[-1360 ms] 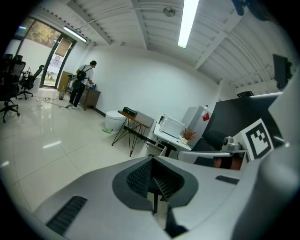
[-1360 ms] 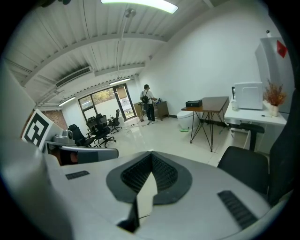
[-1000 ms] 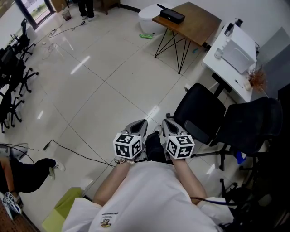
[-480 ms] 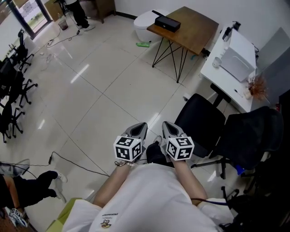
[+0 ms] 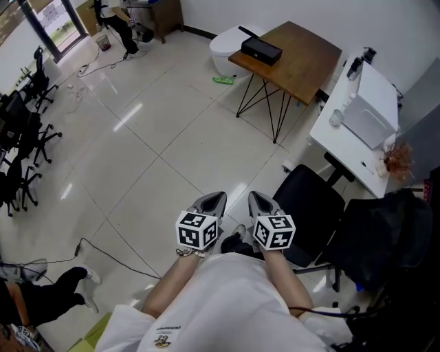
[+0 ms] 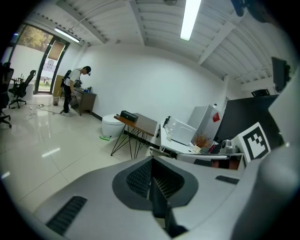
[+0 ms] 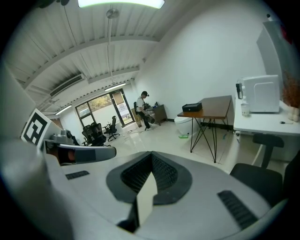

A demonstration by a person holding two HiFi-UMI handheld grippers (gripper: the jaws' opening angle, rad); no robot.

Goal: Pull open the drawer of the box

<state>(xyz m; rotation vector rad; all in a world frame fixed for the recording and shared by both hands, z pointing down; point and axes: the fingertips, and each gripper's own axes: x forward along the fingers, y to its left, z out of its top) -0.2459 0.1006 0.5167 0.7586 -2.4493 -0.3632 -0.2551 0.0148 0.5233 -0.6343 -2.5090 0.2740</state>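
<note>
Two grippers were held side by side close to the person's chest, the left gripper [image 5: 214, 199] and the right gripper [image 5: 256, 198], each carrying one marker cube. In the left gripper view the jaws were pressed together with nothing between them, and the right gripper view showed the same: jaws together and empty. The one box [image 5: 261, 49], black and flat, sat on the near corner of the single wooden table [image 5: 302, 58] with thin black legs, well apart from both grippers across the tiled floor [image 5: 158, 151]. Its drawer was too small to make out, and nothing of its contents showed. One round white stool [image 5: 223, 45] stood just beside the table, and one small green object [image 5: 221, 80] lay on the floor near it. To the right stood one white desk [image 5: 354, 141] bearing a white appliance [image 5: 371, 103], a small cup and a sprig of dried plant at its near end. Two black office chairs [image 5: 313, 206] stood between that desk and the person, and more black chairs lined the left edge, their number unclear. One other person [image 5: 120, 20] stood far off by a cabinet.
</note>
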